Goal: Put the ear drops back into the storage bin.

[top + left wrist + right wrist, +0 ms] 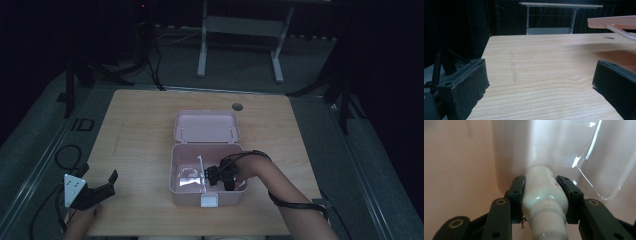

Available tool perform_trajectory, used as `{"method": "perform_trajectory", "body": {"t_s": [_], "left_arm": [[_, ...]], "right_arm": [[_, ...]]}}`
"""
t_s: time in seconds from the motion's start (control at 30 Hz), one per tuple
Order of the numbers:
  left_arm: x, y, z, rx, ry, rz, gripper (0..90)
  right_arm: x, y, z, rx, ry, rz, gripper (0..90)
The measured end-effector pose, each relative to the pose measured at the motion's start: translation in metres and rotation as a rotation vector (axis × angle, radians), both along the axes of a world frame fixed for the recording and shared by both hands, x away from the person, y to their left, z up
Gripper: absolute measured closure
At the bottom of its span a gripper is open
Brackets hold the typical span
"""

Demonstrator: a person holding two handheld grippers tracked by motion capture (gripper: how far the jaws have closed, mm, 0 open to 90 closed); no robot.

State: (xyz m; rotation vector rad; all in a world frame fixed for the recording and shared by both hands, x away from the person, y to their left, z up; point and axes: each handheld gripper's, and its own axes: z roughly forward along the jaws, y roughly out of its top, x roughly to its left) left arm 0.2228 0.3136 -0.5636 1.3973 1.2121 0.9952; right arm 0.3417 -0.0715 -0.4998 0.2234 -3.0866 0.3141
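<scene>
From above, a pink box (206, 175) sits open on the wooden table (140, 130), its lid tipped back. The right gripper (216, 176) reaches down inside the box. The left gripper (102, 187) rests near the table's left edge, well apart from the box. In the left gripper view, its jaws are wide with nothing between them. In the right gripper view, the jaws squeeze a small white bottle (544, 192) inside the pink box.
</scene>
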Motion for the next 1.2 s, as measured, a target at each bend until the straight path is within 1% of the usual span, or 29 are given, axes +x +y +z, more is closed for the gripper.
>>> {"method": "perform_trajectory", "body": {"t_s": [0.07,0.13,0.2,0.23,0.3,0.33,0.4,0.43,0.47,0.5,0.53,0.57,0.6,0.63,0.67,0.7,0.77,0.83,0.87,0.93,0.97,1.03,1.1,1.2], "left_arm": [[0.000,0.000,0.000,0.000,0.001,0.001,0.4],[0.000,0.000,0.000,0.001,0.001,0.001,0.4],[0.000,0.000,0.000,0.000,0.000,0.002,0.4],[0.000,0.000,0.000,0.000,0.001,0.001,0.4],[0.000,0.000,0.000,0.000,0.002,0.001,0.4],[0.000,0.000,0.000,0.000,0.002,0.001,0.4],[0.000,0.000,0.000,0.001,0.002,0.001,0.4],[0.000,0.000,0.000,0.001,0.003,0.001,0.4],[0.000,0.000,0.000,0.001,0.003,0.001,0.4],[0.000,0.000,0.000,0.001,0.002,0.002,0.4],[0.000,0.000,0.000,0.001,0.002,0.002,0.4],[0.000,0.000,0.000,0.001,0.002,0.002,0.4],[0.000,0.000,0.000,0.000,0.003,0.002,0.4],[0.000,0.000,0.000,0.001,0.003,0.002,0.4],[0.000,0.000,0.000,0.000,0.002,0.002,0.4],[0.000,0.000,0.000,0.000,0.002,0.002,0.4],[0.000,0.000,0.000,0.001,0.002,0.002,0.4],[0.000,0.000,0.000,0.001,0.003,0.002,0.4],[0.000,0.000,0.000,0.001,0.003,0.002,0.4],[0.000,0.000,0.000,0.001,0.003,0.002,0.4],[0.000,0.000,0.000,0.001,0.002,0.002,0.4],[0.000,0.000,0.000,0.000,0.002,0.002,0.4],[0.000,0.000,0.000,0.000,0.002,0.002,0.4],[0.000,0.000,0.000,0.001,0.003,0.003,0.4]], "right_arm": [[0.000,0.000,0.000,0.000,0.001,-0.006,59.3],[0.001,0.000,0.001,0.004,0.008,-0.024,56.7],[0.001,0.000,0.001,0.006,0.010,-0.028,55.7],[0.001,0.000,0.002,0.012,0.017,-0.024,55.4],[0.001,-0.001,0.004,0.022,0.013,-0.016,54.7],[0.001,-0.002,0.007,0.034,0.014,-0.034,54.5],[0.001,-0.002,0.010,0.041,0.007,-0.028,54.5],[0.001,-0.002,0.012,0.040,0.005,-0.026,54.3],[0.001,-0.003,0.018,0.059,0.010,-0.038,52.6],[0.001,-0.003,0.018,0.059,0.010,-0.038,52.6],[0.000,-0.003,0.022,0.072,0.005,-0.033,51.9],[0.000,-0.004,0.028,0.094,0.000,-0.031,50.4],[0.000,-0.004,0.028,0.094,0.000,-0.031,50.4],[0.000,-0.005,0.035,0.111,-0.001,-0.034,50.3],[0.000,-0.005,0.035,0.111,-0.001,-0.034,50.3],[0.000,-0.006,0.040,0.123,-0.003,-0.035,50.4],[0.001,-0.007,0.043,0.127,-0.006,-0.038,50.2],[0.001,-0.009,0.051,0.143,-0.022,-0.044,48.6],[0.001,-0.009,0.051,0.143,-0.022,-0.044,48.6],[0.002,-0.013,0.058,0.159,-0.035,-0.044,46.8],[0.002,-0.013,0.058,0.159,-0.035,-0.044,46.8],[0.002,-0.016,0.065,0.172,-0.040,-0.055,43.9],[0.003,-0.020,0.071,0.198,-0.039,-0.061,41.8],[0.007,-0.027,0.081,0.212,-0.067,-0.091,35.3]]}}
